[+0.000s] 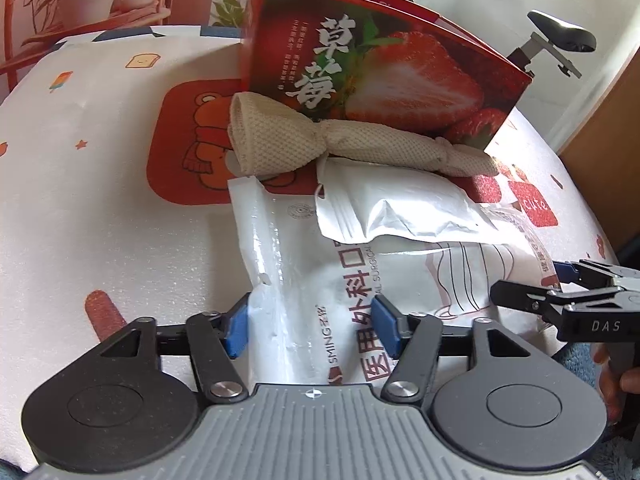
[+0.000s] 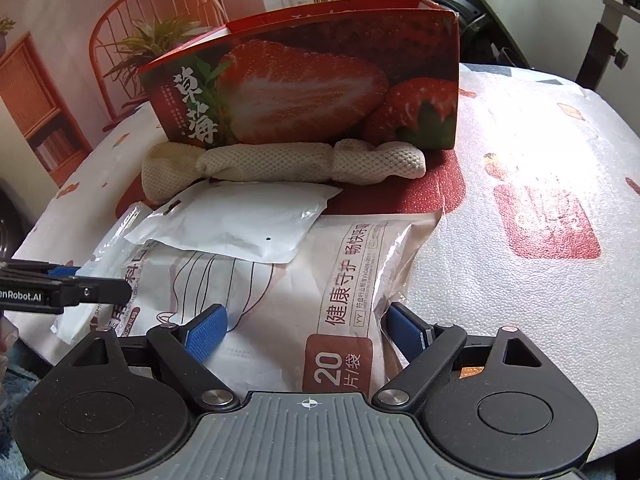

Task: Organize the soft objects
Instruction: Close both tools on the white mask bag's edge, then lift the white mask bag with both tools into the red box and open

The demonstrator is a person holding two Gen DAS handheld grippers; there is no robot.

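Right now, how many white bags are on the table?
2. The big mask bag lies nearest, at the table's front edge. The small white pouch lies on top of it, just before the knotted cloth. Others may hide in the box.

Strawberry box (image 2: 312,88) blocks rear; bare tablecloth (image 2: 520,280) right free.

Patterned table cover (image 1: 100,200), exercise bike (image 1: 560,36), wall mural (image 2: 80,20)
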